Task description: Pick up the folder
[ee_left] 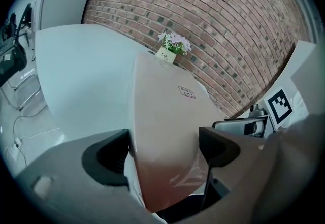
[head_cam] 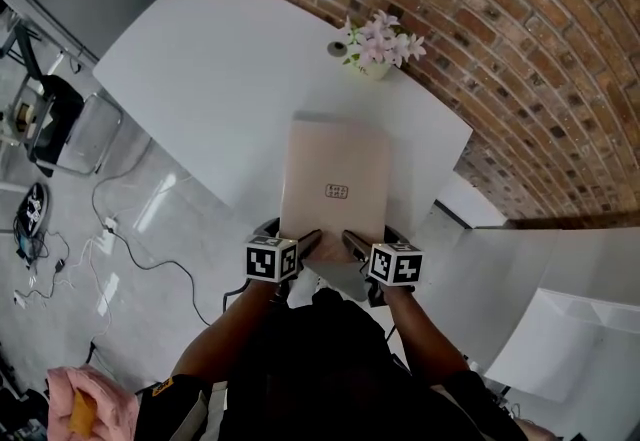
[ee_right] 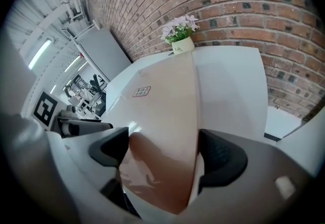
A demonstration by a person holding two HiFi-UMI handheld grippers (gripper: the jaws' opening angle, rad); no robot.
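Note:
A beige folder (head_cam: 335,179) with a small printed label lies flat on the white table (head_cam: 210,59), and its near end juts over the table's edge toward me. My left gripper (head_cam: 288,235) is at the folder's near left corner, my right gripper (head_cam: 373,238) at the near right corner. In the left gripper view the folder (ee_left: 167,116) runs between and under the widely spread jaws of the left gripper (ee_left: 164,141). The right gripper view shows the same: the folder (ee_right: 162,116) lies between the parted jaws of the right gripper (ee_right: 163,149). Neither pair of jaws presses on it.
A small pot of pink flowers (head_cam: 375,47) stands just beyond the folder's far end, close to the brick wall (head_cam: 500,39). Another white table (head_cam: 560,289) is at the right. Chairs (head_cam: 85,134) and cables (head_cam: 150,249) are on the floor at the left.

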